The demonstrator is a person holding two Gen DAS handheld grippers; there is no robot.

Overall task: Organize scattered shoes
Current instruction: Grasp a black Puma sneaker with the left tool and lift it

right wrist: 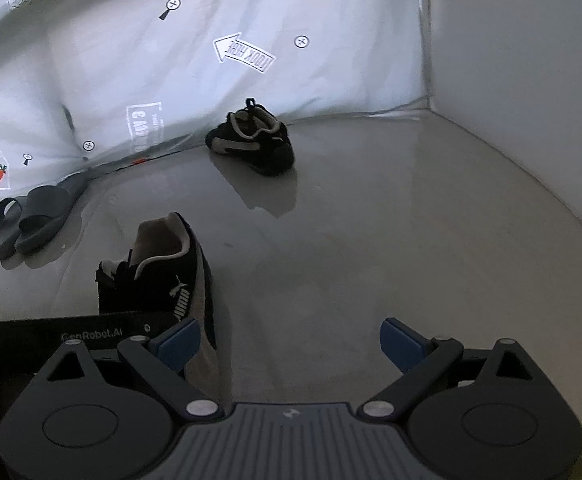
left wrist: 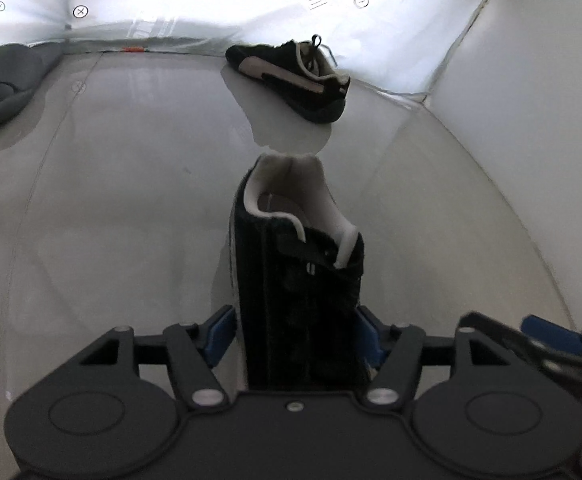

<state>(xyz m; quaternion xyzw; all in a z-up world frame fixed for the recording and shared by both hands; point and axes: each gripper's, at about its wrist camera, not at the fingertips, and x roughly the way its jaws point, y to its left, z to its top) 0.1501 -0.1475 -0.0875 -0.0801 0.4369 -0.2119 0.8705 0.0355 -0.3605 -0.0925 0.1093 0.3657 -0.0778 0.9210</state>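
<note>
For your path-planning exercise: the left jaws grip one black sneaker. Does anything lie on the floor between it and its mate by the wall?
Nothing visible: bare floor separates the held sneaker from its mate; the grey slides sit off left.

A staged recording corner rather than a lived-in room, my view taking in a bare glossy floor point(right wrist: 371, 240), a plain white wall point(right wrist: 511, 40), a printed sheet point(right wrist: 211, 60) as backdrop, shoes point(right wrist: 251, 140) scattered about

Held sneaker point(left wrist: 299, 280): toe end hidden behind left gripper point(left wrist: 295, 340) body. Grey sandals point(left wrist: 3, 84): cut off by left edge in left wrist view. Curtain point(right wrist: 211, 60) print blown out there, unreadable. Far sneaker point(right wrist: 253, 140): logo too small.
</note>
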